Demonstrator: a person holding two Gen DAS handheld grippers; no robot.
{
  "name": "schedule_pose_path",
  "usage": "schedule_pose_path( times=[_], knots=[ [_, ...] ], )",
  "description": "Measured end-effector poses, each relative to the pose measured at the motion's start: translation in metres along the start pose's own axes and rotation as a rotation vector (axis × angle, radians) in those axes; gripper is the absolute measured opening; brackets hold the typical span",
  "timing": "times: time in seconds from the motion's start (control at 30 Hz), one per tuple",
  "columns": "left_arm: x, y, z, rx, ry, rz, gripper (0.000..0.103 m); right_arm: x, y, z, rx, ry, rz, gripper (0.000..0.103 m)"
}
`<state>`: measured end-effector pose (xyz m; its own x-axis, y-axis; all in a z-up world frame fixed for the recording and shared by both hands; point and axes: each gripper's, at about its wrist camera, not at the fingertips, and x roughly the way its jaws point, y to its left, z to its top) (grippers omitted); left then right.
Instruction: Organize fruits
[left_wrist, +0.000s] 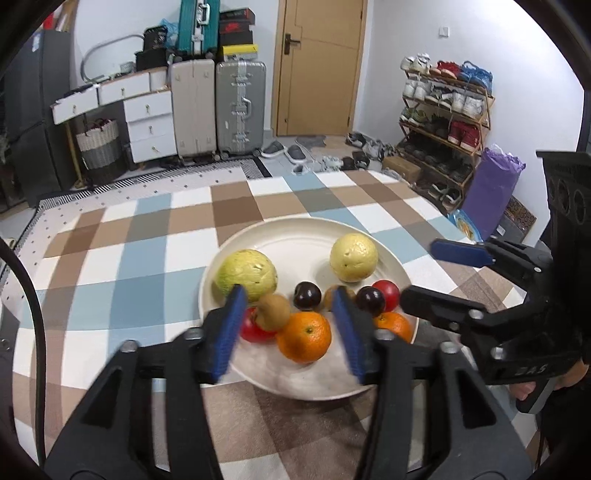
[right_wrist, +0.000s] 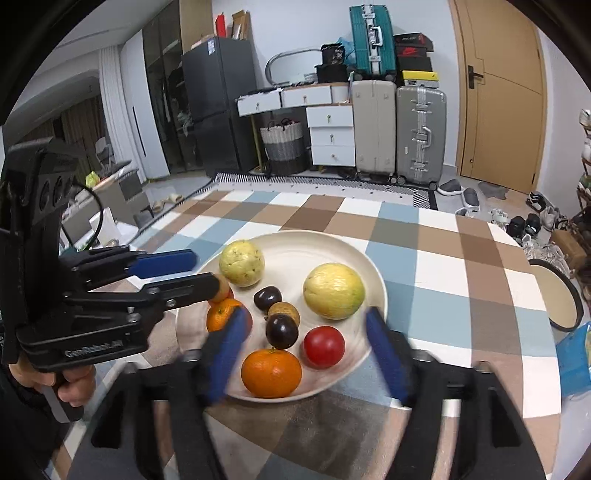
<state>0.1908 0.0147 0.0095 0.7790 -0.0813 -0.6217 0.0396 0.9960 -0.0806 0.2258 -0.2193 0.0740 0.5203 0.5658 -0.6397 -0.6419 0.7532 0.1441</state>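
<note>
A cream plate (left_wrist: 295, 236) on the checked tablecloth holds two yellow-green guavas (left_wrist: 246, 275) (left_wrist: 354, 257), two oranges (right_wrist: 271, 373) (right_wrist: 221, 317), two dark plums (right_wrist: 282, 331) (right_wrist: 267, 297), red fruits (right_wrist: 324, 347) and small brown fruits (left_wrist: 273, 312). My left gripper (left_wrist: 288, 295) stands open above the plate's near left side; its blue pads press on nothing. My right gripper (right_wrist: 307, 314) is open over the plate's near right side, an orange and a plum showing between its pads untouched. Each gripper appears in the other's view: the left gripper (right_wrist: 205, 269), the right gripper (left_wrist: 419, 271).
The table's round edge (right_wrist: 532, 258) runs along the right, with a dark-rimmed round tray (right_wrist: 554, 295) and a blue packet (right_wrist: 576, 354) beyond it. Suitcases (right_wrist: 421, 133), drawers and a shoe rack (left_wrist: 443, 122) stand across the room. A hand (right_wrist: 74, 384) holds the left gripper's handle.
</note>
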Motion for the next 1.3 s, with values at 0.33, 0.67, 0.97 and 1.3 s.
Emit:
schedule_pose_path(
  times=[0.33,0.67,0.97,1.3],
  knots=[
    [-0.047,0.002,-0.019,-0.006,-0.097,0.042,0.103,-0.021,-0.007,-0.013,0.071,-0.062,0.011,0.103],
    [-0.062,0.000,-0.041,-0.029,-0.134,0.053,0.103,-0.039,0.002,-0.021,0.058,-0.143,0.036,0.103],
    [-0.066,-0.002,-0.053,-0.058,-0.186,0.060,0.103,-0.040,0.005,-0.033,0.033,-0.155,0.035,0.103],
    [-0.059,0.006,-0.056,-0.089,-0.193,0.068,0.103,-0.043,0.006,-0.037,0.023,-0.189,0.033,0.103]
  ],
)
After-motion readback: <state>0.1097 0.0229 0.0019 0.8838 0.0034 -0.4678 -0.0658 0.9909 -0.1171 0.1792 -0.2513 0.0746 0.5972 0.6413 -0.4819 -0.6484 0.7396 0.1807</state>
